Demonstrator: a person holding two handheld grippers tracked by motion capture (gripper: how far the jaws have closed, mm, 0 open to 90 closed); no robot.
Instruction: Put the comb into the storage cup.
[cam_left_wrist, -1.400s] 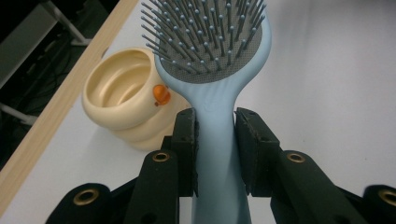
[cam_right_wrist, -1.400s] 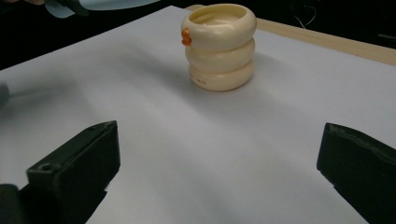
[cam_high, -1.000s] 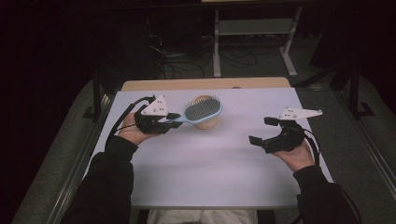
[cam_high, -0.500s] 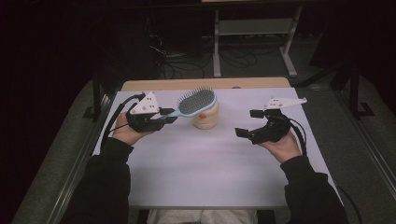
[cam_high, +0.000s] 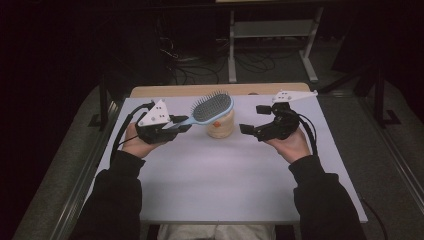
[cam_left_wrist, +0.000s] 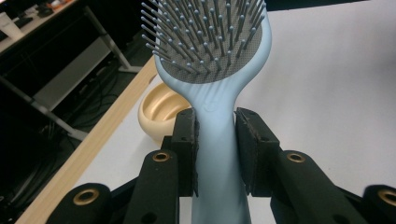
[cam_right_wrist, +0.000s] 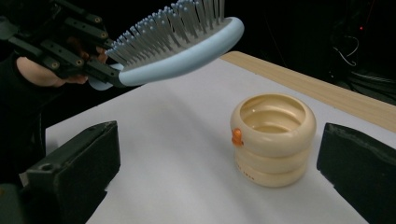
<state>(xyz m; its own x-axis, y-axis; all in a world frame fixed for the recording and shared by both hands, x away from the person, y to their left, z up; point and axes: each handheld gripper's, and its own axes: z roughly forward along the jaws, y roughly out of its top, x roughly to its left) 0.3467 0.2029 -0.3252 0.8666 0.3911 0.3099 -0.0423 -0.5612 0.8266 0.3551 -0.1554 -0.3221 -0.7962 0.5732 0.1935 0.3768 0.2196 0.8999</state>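
A light blue hairbrush (cam_high: 210, 108) with grey bristles hangs in the air, its head above a cream ribbed cup (cam_high: 220, 125) at the back middle of the white table. My left gripper (cam_high: 176, 124) is shut on the brush's handle (cam_left_wrist: 216, 154); the pads press both sides of it. The cup (cam_right_wrist: 272, 138) stands upright, hollow, with a small orange knob on its side. My right gripper (cam_high: 255, 119) is open just to the right of the cup, its jaws wide apart with nothing between them.
The white table top (cam_high: 225, 180) has a wooden strip (cam_high: 220, 89) along its far edge. Behind it, on the dark floor, stand a metal rack (cam_high: 270, 30) and loose cables (cam_high: 185, 55). Grey floor borders the table on both sides.
The left gripper has lifted the brush up and toward the back, head over the cup. The right gripper has moved left and back, close to the cup.
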